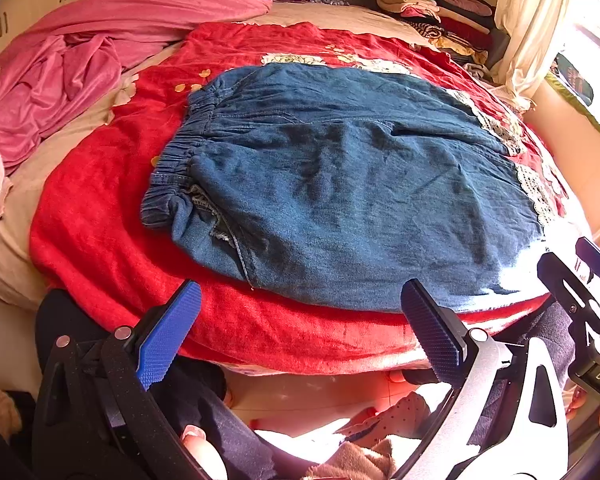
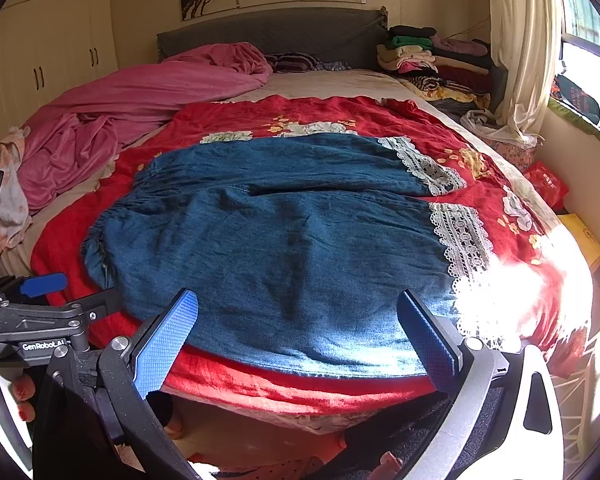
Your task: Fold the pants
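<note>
Blue denim pants lie flat on a red blanket, elastic waistband to the left, lace-trimmed leg hems to the right. They also show in the right wrist view, both legs side by side. My left gripper is open and empty, just short of the pants' near edge. My right gripper is open and empty over the near edge of the pants. Each gripper shows at the edge of the other's view.
A crumpled pink cover lies at the back left of the bed. Stacks of folded clothes sit at the back right by the curtain. Bright sunlight washes out the blanket's right corner. Floor and feet lie below the bed edge.
</note>
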Demonstrator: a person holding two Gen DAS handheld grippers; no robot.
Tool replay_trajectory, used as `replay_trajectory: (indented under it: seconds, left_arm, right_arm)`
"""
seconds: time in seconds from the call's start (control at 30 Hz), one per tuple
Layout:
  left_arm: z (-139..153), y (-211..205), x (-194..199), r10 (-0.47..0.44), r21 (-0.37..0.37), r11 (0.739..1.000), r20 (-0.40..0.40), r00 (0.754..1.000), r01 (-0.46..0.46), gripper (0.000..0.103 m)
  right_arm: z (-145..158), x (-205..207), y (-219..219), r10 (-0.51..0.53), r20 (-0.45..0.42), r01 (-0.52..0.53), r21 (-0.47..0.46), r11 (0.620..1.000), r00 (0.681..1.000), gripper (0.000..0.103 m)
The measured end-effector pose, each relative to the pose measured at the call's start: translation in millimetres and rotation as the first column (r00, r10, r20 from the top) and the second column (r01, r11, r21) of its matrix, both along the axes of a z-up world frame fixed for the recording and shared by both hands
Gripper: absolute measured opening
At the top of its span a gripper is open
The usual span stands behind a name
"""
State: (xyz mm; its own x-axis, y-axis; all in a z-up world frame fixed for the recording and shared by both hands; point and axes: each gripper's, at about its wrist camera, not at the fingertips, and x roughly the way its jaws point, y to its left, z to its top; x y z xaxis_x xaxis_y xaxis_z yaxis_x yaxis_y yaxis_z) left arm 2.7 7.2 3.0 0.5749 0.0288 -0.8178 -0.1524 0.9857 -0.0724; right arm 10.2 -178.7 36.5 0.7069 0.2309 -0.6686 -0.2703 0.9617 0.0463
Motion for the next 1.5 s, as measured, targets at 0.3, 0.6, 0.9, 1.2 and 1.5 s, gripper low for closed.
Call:
replay_trajectory:
  seconds: [0.3, 0.6, 0.9, 1.2, 1.5]
  left_arm:
    - [1, 0, 0, 0.002, 0.003, 1.0, 0.005, 1.0, -0.002, 0.094]
    - [4, 3, 4, 0.003, 0.013, 1.0, 0.01, 1.0, -0.003, 0.094]
    - [3, 7, 10, 0.011, 0.021, 1.0, 0.014, 1.0, -0.011, 0.094]
    - [4, 13, 25, 0.023, 0.026, 0.999, 0.013, 1.0, -0.023, 0.094]
    - [5, 32, 57, 0.038, 0.027, 0.999, 0.013, 0.999, -0.038, 0.094]
  right_arm:
    - [-3, 2, 1, 0.007, -0.006, -0.007, -0.007, 1.0, 1.0, 0.099]
    - [-5, 3, 3, 0.007, -0.011, -0.007, -0.013, 1.0, 1.0, 0.099]
    - [-7, 10, 9, 0.023, -0.028, -0.023, -0.016, 1.0, 0.999, 0.099]
    - [-3, 35, 15, 0.049, -0.05, -0.049, 0.004, 0.999, 0.998, 0.099]
    - [10, 86, 45, 0.144, -0.071, -0.145, -0.003, 0.989, 0.987, 0.099]
